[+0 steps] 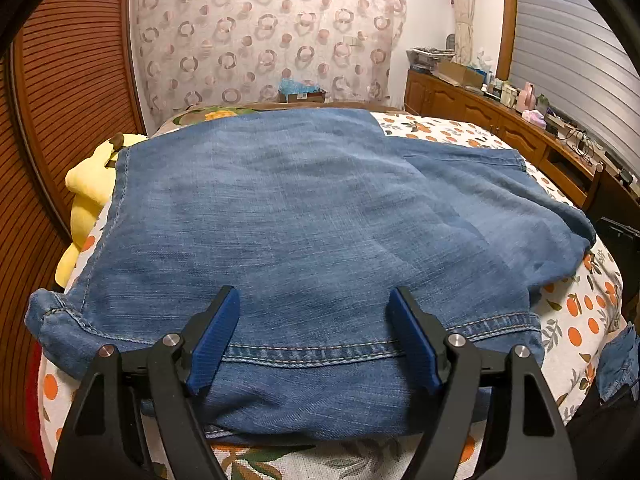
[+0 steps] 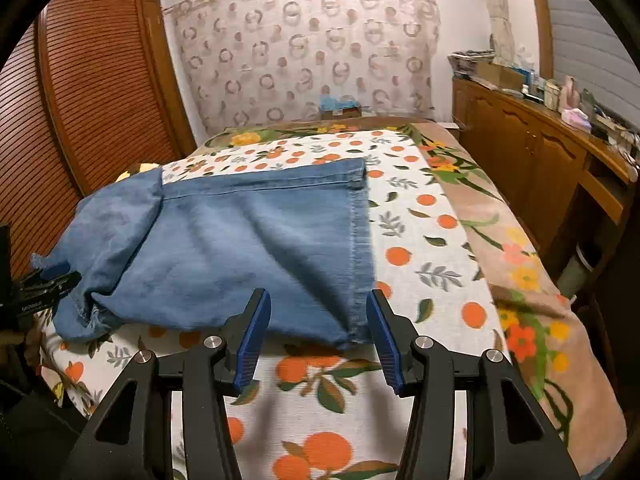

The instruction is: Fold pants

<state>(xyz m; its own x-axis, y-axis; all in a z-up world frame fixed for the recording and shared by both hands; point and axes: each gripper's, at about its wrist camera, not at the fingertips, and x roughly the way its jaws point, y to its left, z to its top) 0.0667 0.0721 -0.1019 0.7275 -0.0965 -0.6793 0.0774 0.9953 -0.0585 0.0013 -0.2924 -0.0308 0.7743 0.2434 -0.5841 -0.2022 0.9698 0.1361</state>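
Blue denim pants (image 1: 304,216) lie spread on the orange-print bedspread (image 1: 576,312). In the left wrist view my left gripper (image 1: 314,300) is open, its blue pads above the near seamed edge of the pants, holding nothing. In the right wrist view the pants (image 2: 224,248) lie folded with a hemmed corner near the front. My right gripper (image 2: 318,300) is open, its fingers either side of that near corner, low over the bed. The left gripper's tip (image 2: 52,272) shows at the far left edge of the pants.
A yellow plush toy (image 1: 86,200) lies at the bed's left edge beside a slatted wooden wardrobe (image 2: 92,92). A long wooden cabinet (image 2: 540,160) cluttered with boxes and bottles runs along the right. A patterned curtain (image 1: 264,36) hangs behind the bed.
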